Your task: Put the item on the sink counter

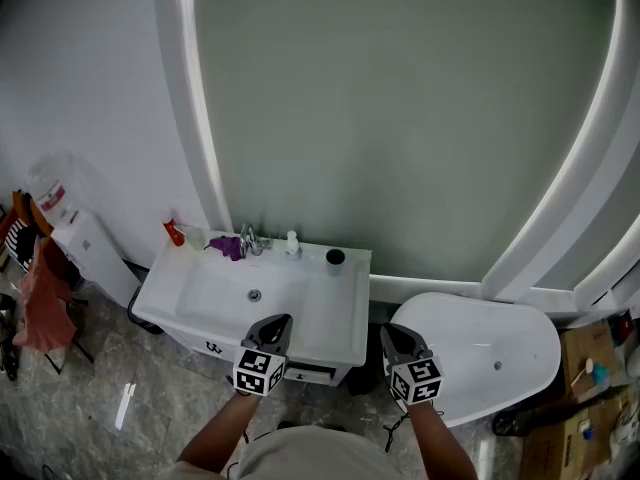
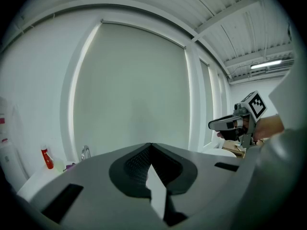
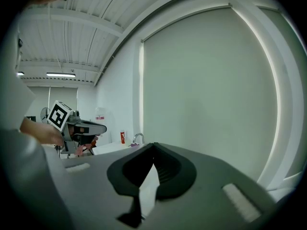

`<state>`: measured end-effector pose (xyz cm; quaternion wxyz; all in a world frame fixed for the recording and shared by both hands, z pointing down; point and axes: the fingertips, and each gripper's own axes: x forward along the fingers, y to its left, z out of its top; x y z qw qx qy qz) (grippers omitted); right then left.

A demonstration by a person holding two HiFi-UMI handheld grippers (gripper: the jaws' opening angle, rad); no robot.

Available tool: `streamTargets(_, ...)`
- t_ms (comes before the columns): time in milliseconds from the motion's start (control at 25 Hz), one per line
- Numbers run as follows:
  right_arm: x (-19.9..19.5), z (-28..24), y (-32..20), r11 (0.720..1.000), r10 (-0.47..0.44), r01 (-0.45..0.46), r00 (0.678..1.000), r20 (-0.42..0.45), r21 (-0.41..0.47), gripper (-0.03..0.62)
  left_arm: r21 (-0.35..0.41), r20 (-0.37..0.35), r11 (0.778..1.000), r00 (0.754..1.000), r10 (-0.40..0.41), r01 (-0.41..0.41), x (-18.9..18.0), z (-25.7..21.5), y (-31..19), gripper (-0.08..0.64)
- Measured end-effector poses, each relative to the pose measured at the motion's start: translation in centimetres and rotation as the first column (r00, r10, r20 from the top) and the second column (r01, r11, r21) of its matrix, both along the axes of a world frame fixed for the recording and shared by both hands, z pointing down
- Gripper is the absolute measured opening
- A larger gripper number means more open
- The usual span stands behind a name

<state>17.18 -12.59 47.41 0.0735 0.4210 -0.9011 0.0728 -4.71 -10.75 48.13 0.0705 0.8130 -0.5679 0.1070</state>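
Purple item [image 1: 228, 247] lies on counter [image 1: 349, 280], well beyond left tongs [image 1: 276, 324] and right tongs [image 1: 391, 335].

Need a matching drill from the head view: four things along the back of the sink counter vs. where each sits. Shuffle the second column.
1. red bottle
2. purple item
3. white pump bottle
4. dark cup

A. just right of the faucet
B. nearest the right end of the sink counter
C. far left end
D. just left of the faucet

Pairs: 1-C, 2-D, 3-A, 4-B
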Motion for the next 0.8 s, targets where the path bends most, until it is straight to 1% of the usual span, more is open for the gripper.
streamTargets(800, -1.3, -0.1, 0.4, 1.000, -0.020, 0.020, 1.000, 0.015, 0.003, 0.011, -0.039, -0.015, 0.999, 1.000, 0.025, -0.025, -0.1, 1.2, 0.7, 0.008)
